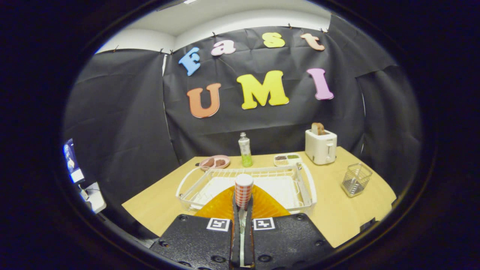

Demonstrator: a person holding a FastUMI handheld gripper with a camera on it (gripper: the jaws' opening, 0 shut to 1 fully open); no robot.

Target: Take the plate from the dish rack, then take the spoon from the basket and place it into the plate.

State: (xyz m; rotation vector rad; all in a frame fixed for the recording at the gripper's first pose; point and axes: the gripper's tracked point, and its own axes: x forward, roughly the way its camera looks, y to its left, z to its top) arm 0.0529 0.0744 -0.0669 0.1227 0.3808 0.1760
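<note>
My gripper (243, 205) is shut on the spoon (243, 189), whose red-and-white checked handle with a pale end stands up between the fingertips. The orange plate (217, 207) lies on the table right under and just ahead of the fingers, against the near side of the white dish rack (308, 187). The rack's tray looks bare. The wire basket (356, 180) stands on the table to the right of the rack, apart from it. The spoon's bowl is hidden between the fingers.
Beyond the rack stand a green bottle (245, 150), a pink dish with food (214, 162), a small compartment tray (287, 159) and a white toaster (320, 147) holding bread. The wooden table (157, 195) ends at left and near right. A screen (71, 159) glows at far left.
</note>
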